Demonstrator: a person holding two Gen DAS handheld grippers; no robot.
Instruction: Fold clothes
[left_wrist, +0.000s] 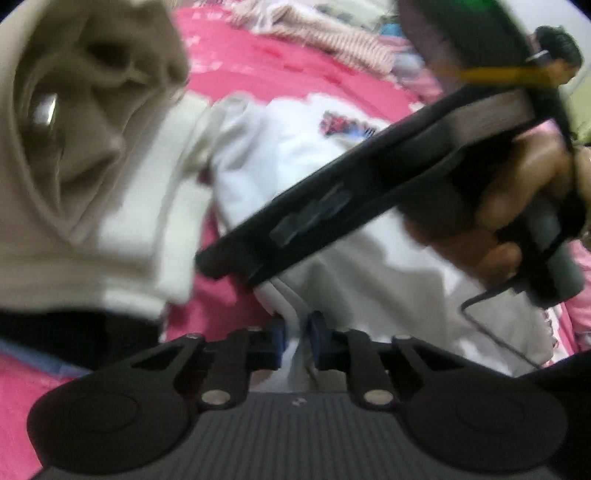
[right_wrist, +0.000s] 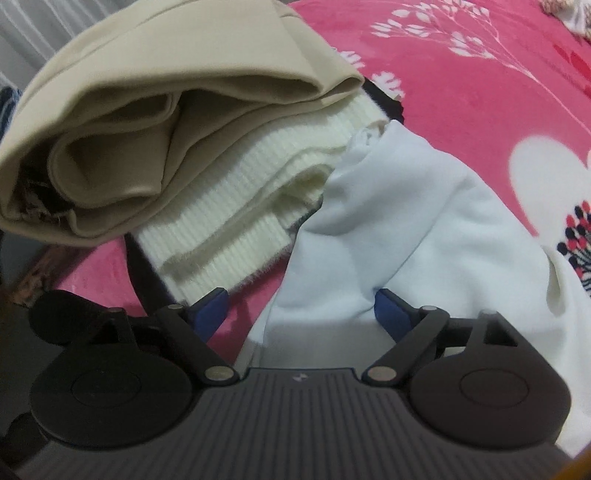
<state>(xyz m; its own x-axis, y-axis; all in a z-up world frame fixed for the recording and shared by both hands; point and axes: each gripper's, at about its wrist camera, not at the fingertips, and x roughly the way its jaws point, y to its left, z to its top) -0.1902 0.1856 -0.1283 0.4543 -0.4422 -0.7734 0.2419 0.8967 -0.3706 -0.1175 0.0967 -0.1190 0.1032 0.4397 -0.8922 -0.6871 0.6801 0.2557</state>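
A white garment (left_wrist: 314, 177) with a colourful print lies on the pink bedspread (left_wrist: 258, 66). My left gripper (left_wrist: 297, 332) is shut on a fold of its near edge, and white cloth shows between the blue pads. In the left wrist view a hand holds my right gripper (left_wrist: 229, 269) slanted down over the garment's left side. In the right wrist view my right gripper (right_wrist: 301, 310) stands open and wide. A bunched fold of the white garment (right_wrist: 406, 229) lies between its fingers, unpinched.
A stack of folded clothes sits just left of the garment: beige trousers (right_wrist: 166, 92) on a cream ribbed knit (right_wrist: 240, 206), with something black underneath. A striped cloth (left_wrist: 332, 33) lies at the far side of the bed. A person stands at the far right.
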